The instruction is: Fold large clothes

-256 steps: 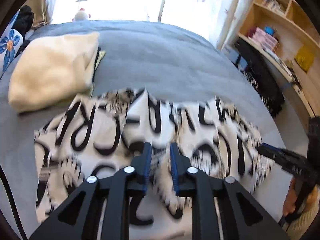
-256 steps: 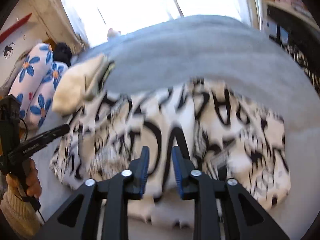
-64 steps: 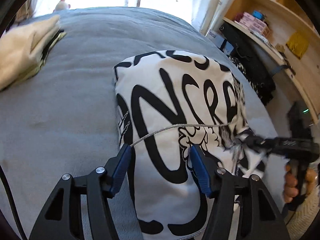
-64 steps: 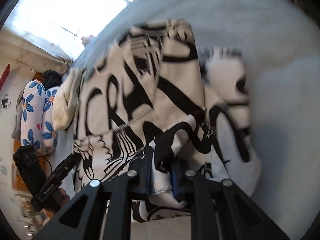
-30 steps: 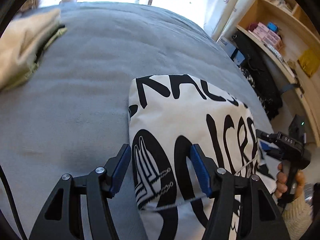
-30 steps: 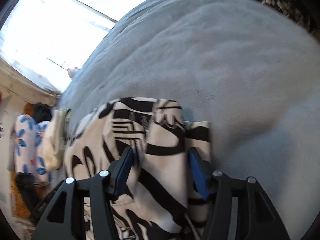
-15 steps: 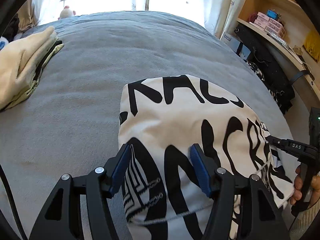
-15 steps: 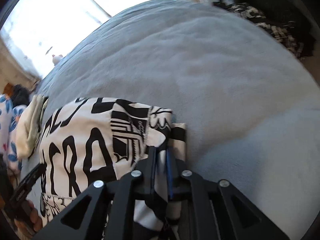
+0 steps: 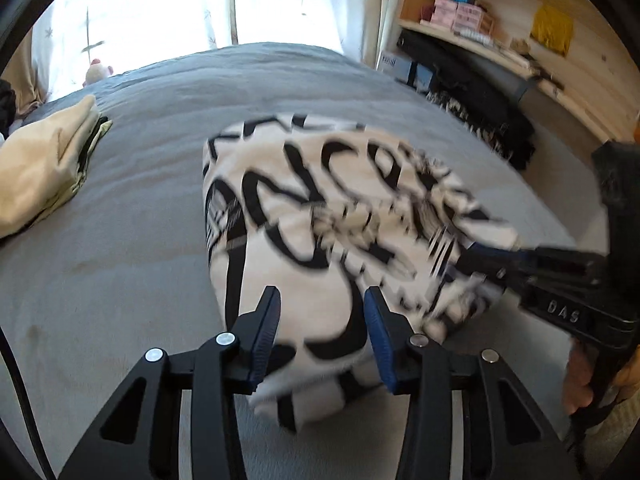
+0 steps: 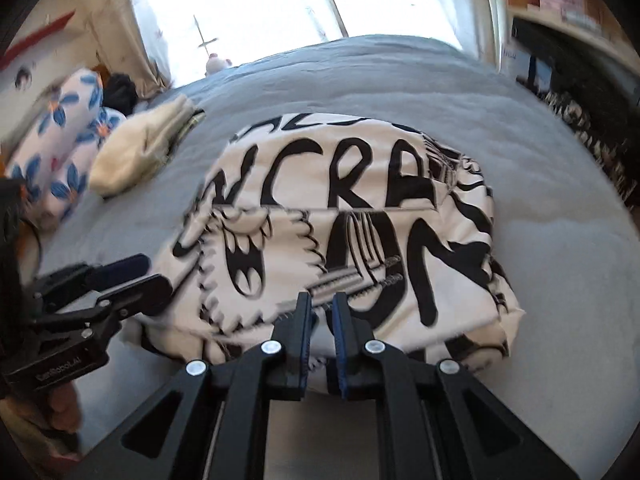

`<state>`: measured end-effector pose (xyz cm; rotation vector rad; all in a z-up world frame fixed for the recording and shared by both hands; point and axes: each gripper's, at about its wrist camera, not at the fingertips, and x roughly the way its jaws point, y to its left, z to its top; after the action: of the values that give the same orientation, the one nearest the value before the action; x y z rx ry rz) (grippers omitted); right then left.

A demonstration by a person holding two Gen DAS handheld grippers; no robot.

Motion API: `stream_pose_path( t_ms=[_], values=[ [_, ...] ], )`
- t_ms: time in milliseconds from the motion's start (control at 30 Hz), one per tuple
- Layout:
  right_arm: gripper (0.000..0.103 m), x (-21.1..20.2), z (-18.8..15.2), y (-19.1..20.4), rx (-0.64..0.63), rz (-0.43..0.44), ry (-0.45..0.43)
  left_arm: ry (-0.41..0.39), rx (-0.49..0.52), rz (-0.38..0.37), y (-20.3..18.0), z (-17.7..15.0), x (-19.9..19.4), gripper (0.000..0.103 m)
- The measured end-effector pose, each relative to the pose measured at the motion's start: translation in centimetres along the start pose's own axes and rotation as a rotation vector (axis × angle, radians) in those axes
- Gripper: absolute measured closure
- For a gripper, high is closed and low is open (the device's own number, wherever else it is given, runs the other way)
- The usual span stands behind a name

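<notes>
A white garment with big black lettering [image 9: 320,208] lies folded in a thick bundle on the grey bed [image 9: 120,260]. My left gripper [image 9: 322,320] holds its near left edge. The jaws are closing, and the folded cloth fills the gap and touches both pads. In the right wrist view the garment [image 10: 352,200] shows a cartoon print, and my right gripper [image 10: 322,316] is shut on a thin fold of its near edge. Each view shows the other gripper at the cloth's side: the right gripper [image 9: 476,254] and the left gripper [image 10: 156,278]. The garment is blurred in the left wrist view.
A folded cream stack [image 9: 44,168] lies at the bed's far left, with a blue-flowered pillow [image 10: 60,140] beyond it. A dark fringed cloth [image 9: 480,112] hangs off the right side under wooden shelves [image 9: 500,40]. A small plush toy [image 9: 96,72] sits by the window.
The right gripper's jaws closed on the garment's near edge. The left jaws narrowed around the cloth. Both grippers swung across, and the near edge has risen off the bed.
</notes>
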<state>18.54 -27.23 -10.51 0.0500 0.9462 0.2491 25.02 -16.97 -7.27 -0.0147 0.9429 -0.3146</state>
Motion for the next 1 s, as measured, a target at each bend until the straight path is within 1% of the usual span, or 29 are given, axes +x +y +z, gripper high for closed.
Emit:
stream_pose_path(
  t_ms=[67,100,133,200,233,267,367,500,667,767,900,967,1000],
  values=[
    [0.092,-0.2,-0.9,-0.9,-0.004,-0.127,-0.017,0.007,-0.023,0.005,0.5,-0.5,0.4,0.061],
    [0.098,-0.1,-1.2,-2.0,0.015,-0.185,-0.018,0.002,-0.041,-0.004,0.9,-0.6,0.4,0.061],
    [0.103,-0.3,-1.6,-3.6,0.057,-0.153,-0.027,-0.003,-0.052,-0.012,1.1,-0.7,0.3,0.061],
    [0.103,-0.6,-2.1,-5.3,0.118,-0.105,-0.033,-0.004,-0.058,-0.017,1.2,-0.8,0.5,0.061],
    [0.103,-0.8,-2.3,-5.7,0.133,-0.097,-0.035,-0.004,-0.055,-0.013,1.1,-0.9,0.6,0.061],
    [0.103,-1.0,-2.4,-5.7,0.134,-0.102,-0.044,-0.005,-0.052,-0.004,1.0,-0.9,0.6,0.061],
    [0.103,-1.4,-2.4,-4.8,0.103,-0.163,-0.068,-0.009,-0.053,0.006,1.0,-0.9,0.7,0.061],
    [0.103,-1.5,-2.7,-6.0,0.195,-0.118,-0.084,-0.008,-0.065,-0.005,1.1,-0.9,0.8,0.061],
    [0.103,-0.7,-3.2,-6.5,0.231,-0.114,-0.065,-0.013,-0.068,-0.008,1.1,-0.9,0.9,0.061],
    [0.103,-0.1,-3.4,-7.3,0.290,-0.080,-0.055,-0.014,-0.068,-0.010,1.2,-0.9,0.9,0.060],
    [0.103,-0.5,-2.9,-7.1,0.297,-0.078,-0.044,-0.004,-0.082,-0.014,1.3,-0.9,0.9,0.059],
    [0.103,-0.8,-2.7,-6.7,0.277,-0.091,-0.034,0.008,-0.099,-0.014,1.4,-0.8,0.9,0.054],
    [0.100,-1.1,-2.5,-6.4,0.271,-0.091,-0.030,0.018,-0.110,-0.011,1.5,-0.7,0.8,0.052]
  ],
)
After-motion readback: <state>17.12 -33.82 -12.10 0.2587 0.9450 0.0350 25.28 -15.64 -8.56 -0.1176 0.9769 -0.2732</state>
